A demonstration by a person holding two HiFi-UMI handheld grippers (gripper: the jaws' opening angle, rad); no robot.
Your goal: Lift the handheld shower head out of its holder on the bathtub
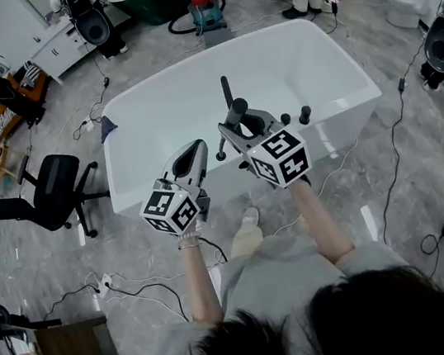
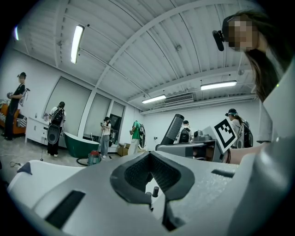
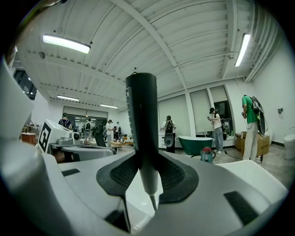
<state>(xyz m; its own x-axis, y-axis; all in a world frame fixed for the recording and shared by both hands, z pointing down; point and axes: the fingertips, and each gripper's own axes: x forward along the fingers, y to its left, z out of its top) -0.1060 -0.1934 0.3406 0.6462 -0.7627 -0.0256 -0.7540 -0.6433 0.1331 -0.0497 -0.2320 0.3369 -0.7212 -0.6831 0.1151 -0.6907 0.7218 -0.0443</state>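
Bathtub; showerhead base behind right tongs

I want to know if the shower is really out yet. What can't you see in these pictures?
- Holder: in the head view, the right tool covers that bit of the tub rim.
- Lower end of the shower head: in the right gripper view it sinks into the tool, so I can't tell if it's in or out.
- Far people: in both gripper views they're too small to tell what they do.
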